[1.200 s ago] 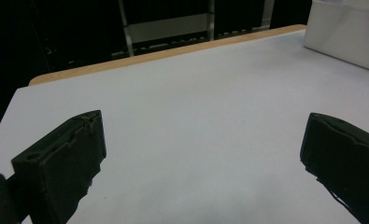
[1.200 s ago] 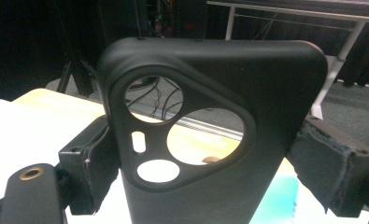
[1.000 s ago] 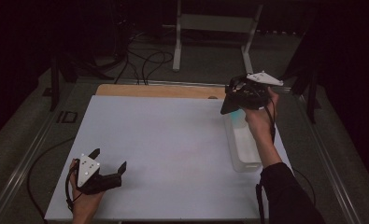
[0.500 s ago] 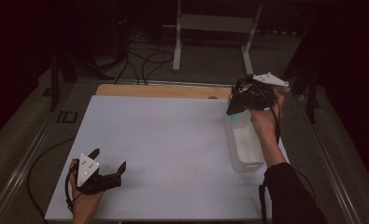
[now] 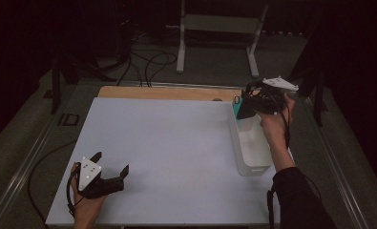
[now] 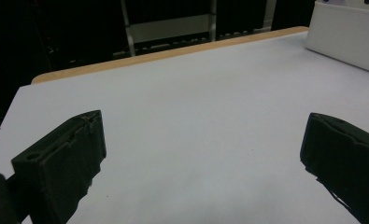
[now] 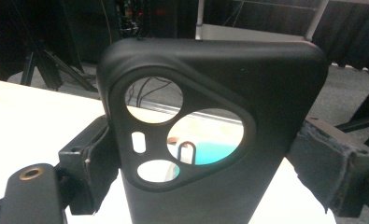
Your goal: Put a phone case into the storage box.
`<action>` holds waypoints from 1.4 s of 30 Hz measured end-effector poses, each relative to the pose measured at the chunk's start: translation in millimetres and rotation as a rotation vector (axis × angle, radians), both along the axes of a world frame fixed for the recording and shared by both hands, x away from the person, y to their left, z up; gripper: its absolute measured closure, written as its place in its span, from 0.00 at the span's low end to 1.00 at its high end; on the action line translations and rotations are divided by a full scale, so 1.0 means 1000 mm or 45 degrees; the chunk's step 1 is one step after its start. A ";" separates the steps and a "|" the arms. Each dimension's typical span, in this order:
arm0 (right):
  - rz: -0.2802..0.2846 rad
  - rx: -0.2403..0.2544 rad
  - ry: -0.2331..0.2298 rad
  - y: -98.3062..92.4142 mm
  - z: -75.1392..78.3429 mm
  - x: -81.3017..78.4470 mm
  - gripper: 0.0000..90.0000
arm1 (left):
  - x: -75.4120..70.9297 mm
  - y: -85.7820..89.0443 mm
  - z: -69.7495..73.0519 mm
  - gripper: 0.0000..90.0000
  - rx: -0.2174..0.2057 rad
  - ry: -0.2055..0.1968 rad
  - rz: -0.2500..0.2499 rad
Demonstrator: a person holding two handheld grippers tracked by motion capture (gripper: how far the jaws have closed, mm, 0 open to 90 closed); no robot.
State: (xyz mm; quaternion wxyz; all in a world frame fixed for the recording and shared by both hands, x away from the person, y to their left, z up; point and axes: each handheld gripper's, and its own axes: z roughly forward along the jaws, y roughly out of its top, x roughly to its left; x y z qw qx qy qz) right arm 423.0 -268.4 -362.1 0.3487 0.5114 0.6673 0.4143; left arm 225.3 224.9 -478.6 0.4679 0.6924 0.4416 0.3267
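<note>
A person works at a white counter point(image 5: 176, 152), seen from above, with a tool in each hand.

At the right of the frame, a little above the middle, the right tool point(image 5: 247, 106) is held up over the far end of a clear bin point(image 5: 251, 152). The bin stands along the right edge of the counter. The tool grasps a black phone case point(image 5: 246, 109) between its jaws; in the high view the case looks like a dark slab with a teal edge showing at its left side. The hand point(image 5: 274, 124) and dark sleeve reach in from the lower right.

In the right gripper view the phone case point(image 7: 210, 135) stands upright in the middle of the frame, clamped by a jaw on either side. Its large rounded camera cutout faces the lens, with smaller openings inside it. Through the cutout a teal patch and a small dark loop show, too small to identify.

At the lower left of the high view, the left tool point(image 5: 110, 167) rests on the counter near its front edge, held by the other hand point(image 5: 88, 202). Its jaws stand wide apart and hold nothing. In the left gripper view the two black jaws rise at the lower left and lower right with bare white counter point(image 6: 196, 107) between them. The bin point(image 6: 345, 32) sits at the upper right of that frame, well apart from the tool.
</note>
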 end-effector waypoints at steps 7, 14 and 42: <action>-0.011 0.001 0.021 -0.002 -0.007 0.002 0.16 | 0.000 0.000 0.000 0.01 -0.001 -0.001 0.000; -0.020 -0.004 0.046 -0.002 -0.016 0.004 0.16 | 0.001 -0.001 0.000 0.01 0.001 -0.001 -0.003; -0.056 -0.013 0.114 -0.002 -0.041 0.010 0.16 | 0.001 -0.001 0.000 0.01 -0.007 0.000 -0.010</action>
